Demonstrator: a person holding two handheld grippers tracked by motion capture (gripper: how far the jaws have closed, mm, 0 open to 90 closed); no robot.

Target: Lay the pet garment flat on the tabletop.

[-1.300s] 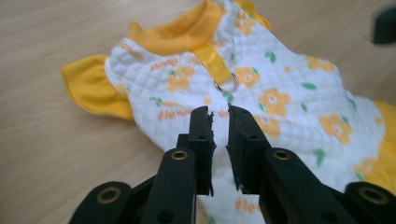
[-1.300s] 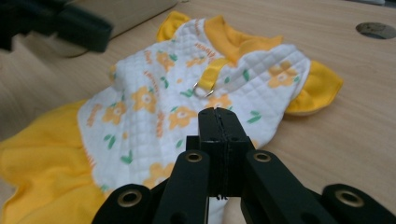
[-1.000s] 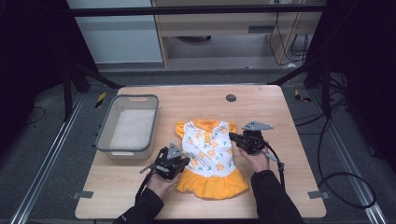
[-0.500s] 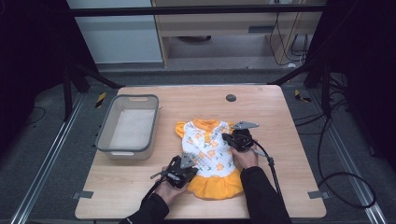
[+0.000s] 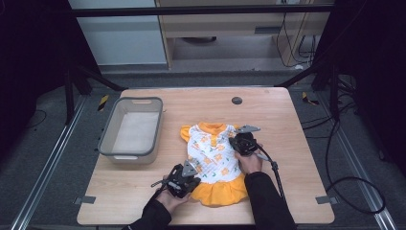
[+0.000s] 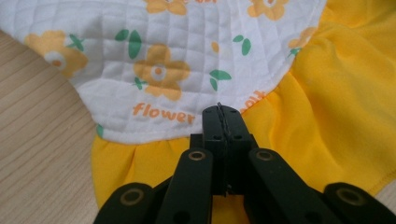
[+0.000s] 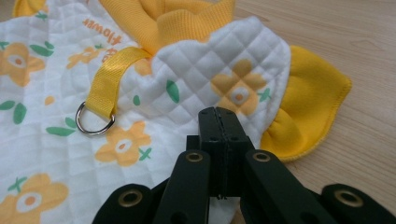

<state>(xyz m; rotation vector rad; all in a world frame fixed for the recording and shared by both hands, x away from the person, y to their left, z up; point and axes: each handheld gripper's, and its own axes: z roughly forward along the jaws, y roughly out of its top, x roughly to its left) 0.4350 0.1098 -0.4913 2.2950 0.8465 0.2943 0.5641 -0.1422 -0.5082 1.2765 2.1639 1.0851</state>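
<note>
Both grippers are sitting lower and closer to the person than a second ago, the left one having slid from the garment's left edge down toward the skirt, the right one having drawn in from the right sleeve toward the bodice.

Nearest the bottom of the high view, the left gripper [image 5: 181, 178] is resting at the lower left of the small white quilted pet dress with orange flowers and a yellow skirt [image 5: 214, 160], held by a hand [image 5: 168, 199] coming in from the bottom edge. In the left gripper view its black jaws are pressed together, tips [image 6: 219, 113] lying on the seam where the white quilted hem meets the yellow ruffled skirt [image 6: 327, 107]; whether any cloth is caught between them cannot be told.

A little farther up, right of centre, the right gripper [image 5: 243, 141] is lying against the dress's right side near the sleeve, its cable [image 5: 275, 168] trailing back along the person's forearm. In the right gripper view its jaws are also closed flat against each other, tips [image 7: 218, 114] over the white quilting beside the yellow ruffled sleeve [image 7: 310, 109]; a yellow webbing strap with a metal ring [image 7: 100, 100] is lying on the bodice at the left of that frame.

The dress is lying flat on the light wooden table [image 5: 297, 191], near its centre.

Farther off, at the left of the table, a grey rectangular plastic bin [image 5: 132, 128] is standing well apart from the dress. Near the far edge a small dark round disc [image 5: 236, 100] is sitting on the wood.
</note>
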